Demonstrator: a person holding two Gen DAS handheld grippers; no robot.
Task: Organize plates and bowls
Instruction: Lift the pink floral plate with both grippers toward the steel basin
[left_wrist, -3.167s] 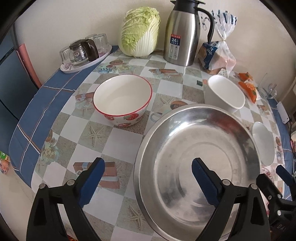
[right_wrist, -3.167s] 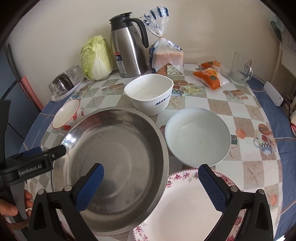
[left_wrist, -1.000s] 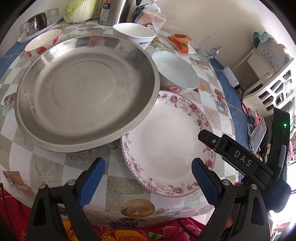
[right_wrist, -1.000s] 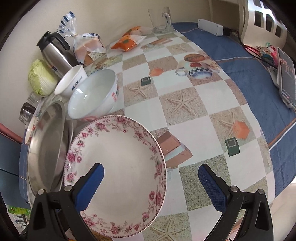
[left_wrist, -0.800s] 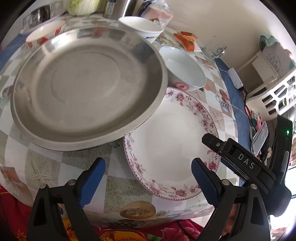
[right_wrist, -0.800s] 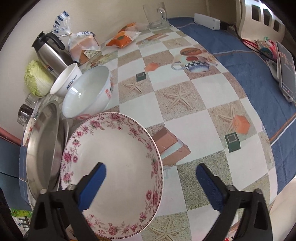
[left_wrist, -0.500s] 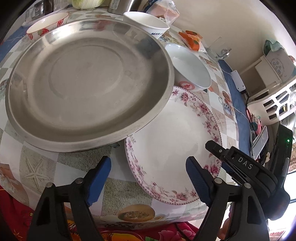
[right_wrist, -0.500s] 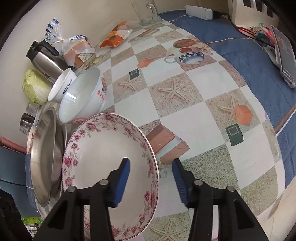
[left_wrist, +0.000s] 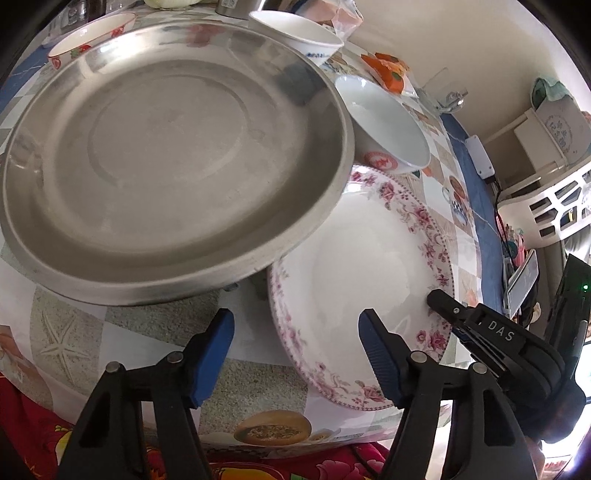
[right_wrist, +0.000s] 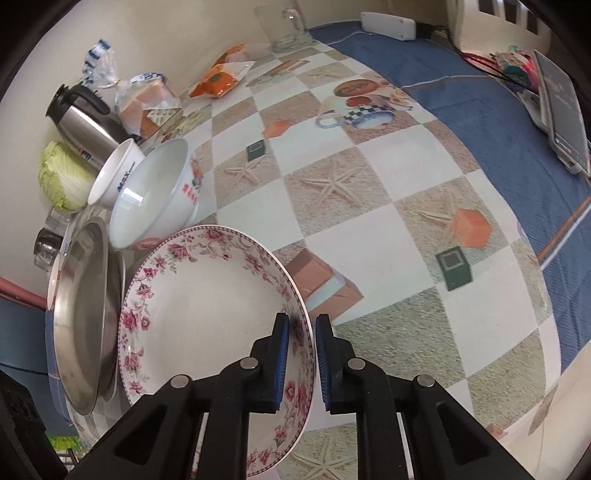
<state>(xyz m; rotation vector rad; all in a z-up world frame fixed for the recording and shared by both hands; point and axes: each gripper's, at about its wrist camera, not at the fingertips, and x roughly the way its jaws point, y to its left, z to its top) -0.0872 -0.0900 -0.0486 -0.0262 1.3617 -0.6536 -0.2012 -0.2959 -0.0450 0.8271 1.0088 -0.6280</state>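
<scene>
1. The right gripper (right_wrist: 299, 354) has clamped the floral plate (right_wrist: 207, 314) at its 4 o'clock rim, probably to lift it.
2. The left gripper (left_wrist: 295, 350), jaws closing with nothing pinched yet, straddles the plate's 7 o'clock rim.
3. The steel basin (left_wrist: 166, 155) overlaps the plate's 10 o'clock edge, seemingly resting there.

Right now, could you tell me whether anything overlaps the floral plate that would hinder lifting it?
Yes: the steel basin overhangs the floral plate on its far-left edge. The right hand-held gripper already clamps the plate's opposite rim.
</scene>
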